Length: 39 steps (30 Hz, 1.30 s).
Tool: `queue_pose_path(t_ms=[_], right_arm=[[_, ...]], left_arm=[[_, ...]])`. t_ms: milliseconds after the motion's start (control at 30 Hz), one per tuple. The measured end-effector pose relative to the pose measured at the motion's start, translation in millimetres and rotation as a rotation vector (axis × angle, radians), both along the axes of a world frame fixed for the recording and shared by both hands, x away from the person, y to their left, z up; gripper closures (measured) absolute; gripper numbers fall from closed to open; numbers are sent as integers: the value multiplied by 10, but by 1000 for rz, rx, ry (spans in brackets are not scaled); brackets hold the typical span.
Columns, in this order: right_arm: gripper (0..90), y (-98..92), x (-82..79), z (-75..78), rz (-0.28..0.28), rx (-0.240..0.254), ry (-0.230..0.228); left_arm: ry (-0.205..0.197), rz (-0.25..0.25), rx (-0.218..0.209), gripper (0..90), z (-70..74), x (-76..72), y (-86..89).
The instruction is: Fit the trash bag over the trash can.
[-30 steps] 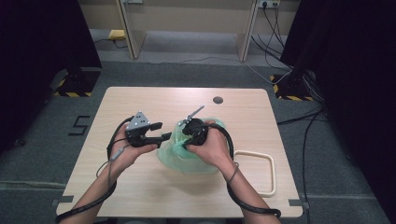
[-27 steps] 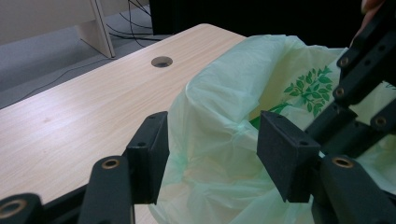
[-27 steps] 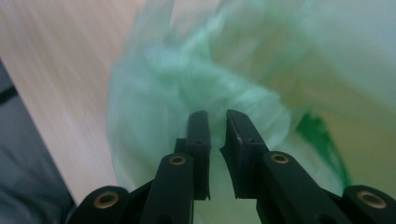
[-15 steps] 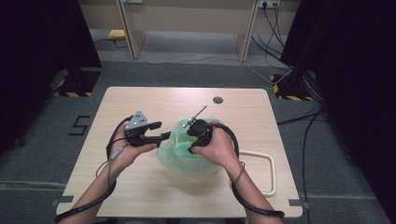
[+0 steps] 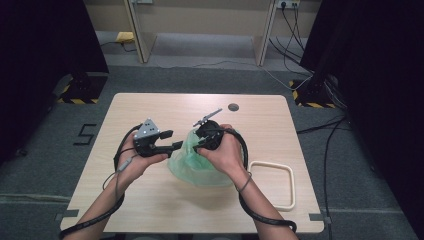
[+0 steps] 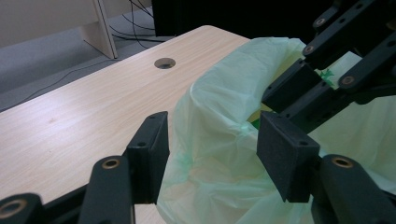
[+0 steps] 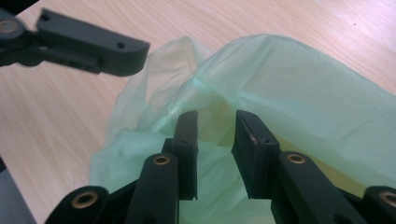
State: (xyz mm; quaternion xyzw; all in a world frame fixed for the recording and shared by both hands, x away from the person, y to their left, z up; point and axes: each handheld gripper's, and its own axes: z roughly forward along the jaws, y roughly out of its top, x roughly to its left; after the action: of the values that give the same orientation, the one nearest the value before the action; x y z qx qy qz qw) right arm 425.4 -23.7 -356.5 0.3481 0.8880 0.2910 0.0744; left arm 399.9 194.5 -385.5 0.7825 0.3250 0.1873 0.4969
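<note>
A: Item 1, chg vs. a sec ago?
B: Right gripper (image 5: 202,144) jaws have just been opening; in the right gripper view they stand apart w/ a gap, film of the green plastic bag (image 5: 196,162) in and behind the gap, pads not pressing it. Hand barely shifted. Left gripper (image 5: 176,140) same spot, same spread.

A: Item 2, left gripper state?
B: Jaws apart. Left gripper view: bag rim bulges up between them, near the right pad; can't tell if it touches. No pinch seen.

A: Item 3, the bag: look?
B: Pale green, thin, translucent, crumpled. Mouth (image 6: 243,93) open, rim rolled and wrinkled. Something yellowish shows thru the film inside, also a bit of green print; can't tell what.

A: Item 4, bag loc.?
B: Ref = table's round hole (image 5: 233,107). Bag lies on the wooden table (image 5: 150,200) nearer the person than the hole, a bit left of it. Left gripper at bag's left edge, right gripper over its top.

A: Item 5, other stock?
B: Cream rectangular frame (image 5: 273,183), flat on table, right of the bag, apart from it, well nearer the person than the hole.
</note>
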Motion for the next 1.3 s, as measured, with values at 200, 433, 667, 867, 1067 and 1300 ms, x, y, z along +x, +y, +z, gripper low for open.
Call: queue_pose_path(t_ms=[200, 433, 667, 867, 1067, 1300], right_arm=[[665, 42, 59, -40, -48, 2, -6], [655, 56, 83, -126, -37, -40, 31], [650, -12, -96, -185, 60, -151, 144], [651, -47, -127, -221, 90, -177, 224], [625, -75, -107, -196, 59, -155, 216], [622, -152, 31, 36, -22, -60, 102]], left_arm=[[1, 2, -2, 431, -7, 1, 5], [4, 2, -1, 431, -14, 5, 12], [7, 12, 0, 431, -29, 9, 43], [4, 7, 1, 431, -18, 6, 20], [2, 9, -1, 431, -14, 11, 25], [-3, 11, -6, 431, -5, -2, 28]])
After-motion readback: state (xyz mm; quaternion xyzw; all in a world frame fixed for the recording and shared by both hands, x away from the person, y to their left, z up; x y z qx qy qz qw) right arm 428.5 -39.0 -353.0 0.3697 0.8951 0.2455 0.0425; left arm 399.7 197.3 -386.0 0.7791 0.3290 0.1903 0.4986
